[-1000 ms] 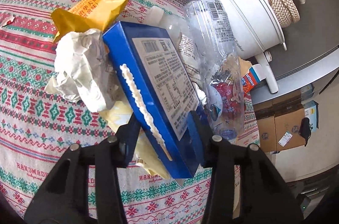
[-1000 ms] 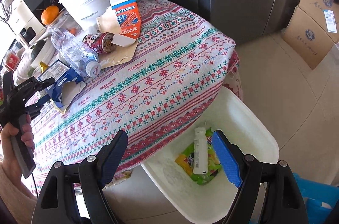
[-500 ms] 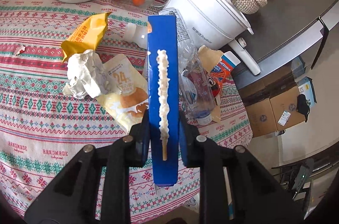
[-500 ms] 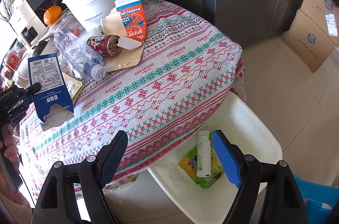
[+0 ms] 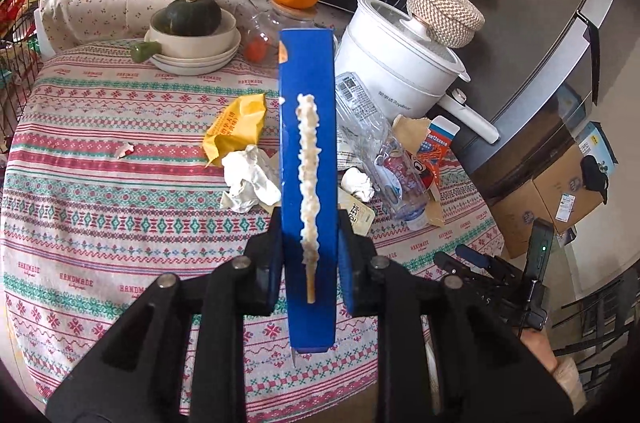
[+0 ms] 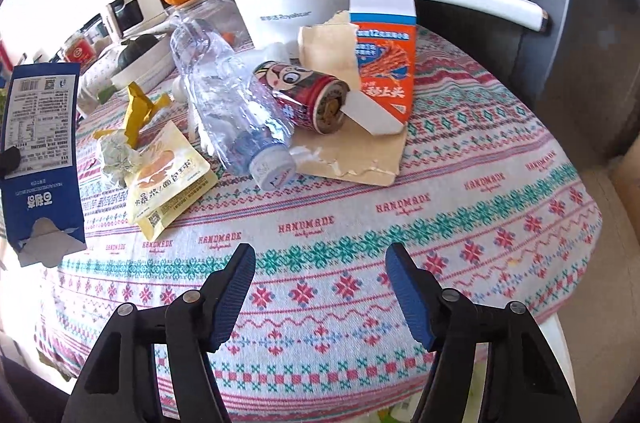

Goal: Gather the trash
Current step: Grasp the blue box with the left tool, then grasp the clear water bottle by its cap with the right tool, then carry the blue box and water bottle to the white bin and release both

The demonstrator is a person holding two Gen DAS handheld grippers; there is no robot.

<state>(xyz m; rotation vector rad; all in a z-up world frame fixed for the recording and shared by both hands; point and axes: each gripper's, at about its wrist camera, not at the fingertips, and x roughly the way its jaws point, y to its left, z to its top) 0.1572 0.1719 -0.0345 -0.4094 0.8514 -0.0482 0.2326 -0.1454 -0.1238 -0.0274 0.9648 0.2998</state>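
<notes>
I hold the blue box (image 5: 307,179) up over the table (image 5: 100,191), squeezed tight in my left gripper (image 5: 308,259). My right gripper (image 6: 322,297) is wide apart with nothing in it, near the bottle (image 6: 228,103).

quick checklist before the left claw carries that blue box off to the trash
1. Grip on the blue box: ok, the left claw is shut on its two faces.
2. Box off the table: ok, it hangs above the cloth in the right wrist view.
3. Box free of the other trash: ok, the crumpled paper and plastic bottle lie on the table behind it.
4. Right claw free: ok, open and holding nothing.
5. Bin position: cannot tell, it shows in neither view.
6. Torn flap at the box's lower end: cannot tell if it will hold.
</notes>
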